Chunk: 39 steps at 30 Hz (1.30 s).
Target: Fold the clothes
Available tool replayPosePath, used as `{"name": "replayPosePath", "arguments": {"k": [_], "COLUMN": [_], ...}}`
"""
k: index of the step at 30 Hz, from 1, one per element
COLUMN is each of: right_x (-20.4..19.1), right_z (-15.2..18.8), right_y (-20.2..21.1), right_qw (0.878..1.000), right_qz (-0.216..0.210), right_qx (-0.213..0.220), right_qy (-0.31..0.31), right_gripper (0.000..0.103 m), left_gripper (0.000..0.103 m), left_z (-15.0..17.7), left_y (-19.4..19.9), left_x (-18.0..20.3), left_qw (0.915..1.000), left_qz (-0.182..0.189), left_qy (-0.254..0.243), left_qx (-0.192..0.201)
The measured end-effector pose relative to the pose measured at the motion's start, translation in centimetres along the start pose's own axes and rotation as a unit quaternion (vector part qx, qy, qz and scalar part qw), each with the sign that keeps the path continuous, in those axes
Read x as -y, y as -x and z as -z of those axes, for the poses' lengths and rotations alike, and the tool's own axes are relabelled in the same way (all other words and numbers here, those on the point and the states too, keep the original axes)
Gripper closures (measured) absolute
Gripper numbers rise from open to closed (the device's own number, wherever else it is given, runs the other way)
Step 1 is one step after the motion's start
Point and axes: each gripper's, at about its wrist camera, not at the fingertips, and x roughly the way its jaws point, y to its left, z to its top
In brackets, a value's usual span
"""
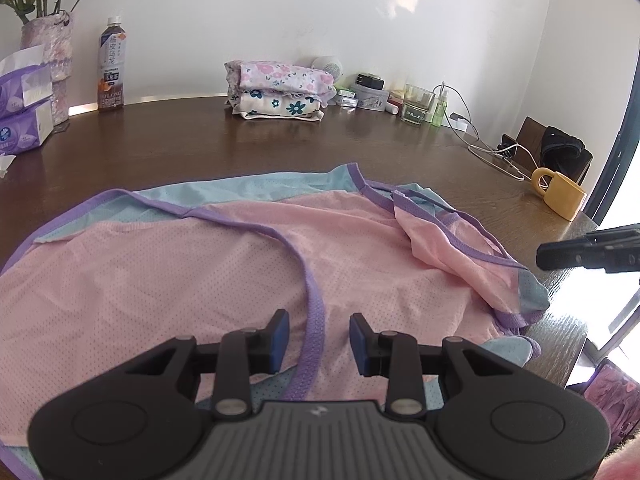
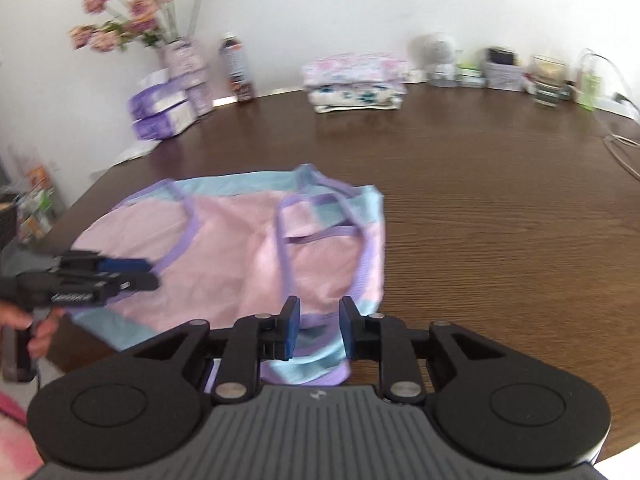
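A pink mesh garment [image 1: 168, 280] with purple trim and light blue panels lies spread on the brown table [image 1: 360, 148]. One sleeve part is folded over at its right side. My left gripper [image 1: 319, 326] hovers open above the garment's near edge, and a purple trim band runs between its fingers. In the right wrist view the garment [image 2: 240, 248] lies ahead, and my right gripper [image 2: 320, 316] is open over its near light blue hem. The left gripper [image 2: 132, 276] shows at the left, held by a hand [image 2: 40, 328]. The right gripper [image 1: 548, 256] pokes in from the right edge, beside the garment.
A stack of folded floral clothes [image 1: 280, 92] sits at the back of the table. A tea bottle [image 1: 112, 68], tissue packs [image 1: 24, 108] and a flower vase [image 1: 48, 40] stand back left. A glass [image 1: 418, 106], cables [image 1: 492, 152] and a yellow mug [image 1: 560, 196] are at the right.
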Motion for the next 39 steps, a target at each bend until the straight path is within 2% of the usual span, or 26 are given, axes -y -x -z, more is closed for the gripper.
{"name": "replayPosePath", "arguments": {"k": [4, 11, 14, 22, 27, 29, 31, 35, 37, 39], "right_x": [0.1, -1.6, -1.7, 4.0, 5.2, 5.1, 5.0, 2.5, 0.9, -0.3], "right_z": [0.1, 0.6, 0.7, -0.7, -0.4, -0.4, -0.7, -1.8, -2.3, -2.6], "right_y": [-1.5, -3.2, -3.2, -0.9, -2.7, -3.1, -2.5, -1.8, -2.9, -4.6], "right_qw": [1.0, 0.997, 0.996, 0.997, 0.996, 0.996, 0.996, 0.998, 0.999, 0.999], "right_qz": [0.013, 0.044, 0.056, 0.06, 0.061, 0.06, 0.053, 0.004, -0.025, -0.031], "right_qx": [-0.016, -0.035, -0.031, 0.016, -0.011, -0.013, 0.012, 0.049, 0.036, 0.016], "right_qy": [-0.003, 0.052, 0.067, -0.047, -0.056, -0.062, -0.076, -0.033, 0.002, 0.029], "right_gripper": [0.082, 0.082, 0.099, 0.1, 0.1, 0.098, 0.092, 0.08, 0.068, 0.067], "left_gripper": [0.072, 0.072, 0.072, 0.072, 0.072, 0.072, 0.072, 0.072, 0.072, 0.072], "left_z": [0.1, 0.1, 0.1, 0.1, 0.1, 0.1, 0.1, 0.1, 0.2, 0.2], "left_y": [0.0, 0.1, 0.1, 0.0, 0.0, 0.0, 0.0, 0.1, 0.1, 0.1], "left_x": [0.1, -0.1, 0.0, 0.0, -0.2, -0.2, -0.2, -0.3, -0.3, -0.3], "left_qw": [1.0, 1.0, 1.0, 1.0, 1.0, 1.0, 1.0, 1.0, 1.0, 1.0], "left_qz": [-0.001, 0.002, 0.001, 0.001, 0.001, 0.001, 0.002, 0.003, 0.003, 0.004], "left_qy": [-0.003, -0.001, -0.001, 0.001, 0.001, 0.001, 0.001, 0.001, 0.002, 0.002], "left_qx": [0.002, 0.004, 0.004, 0.006, 0.004, 0.005, 0.005, 0.007, 0.007, 0.008]}}
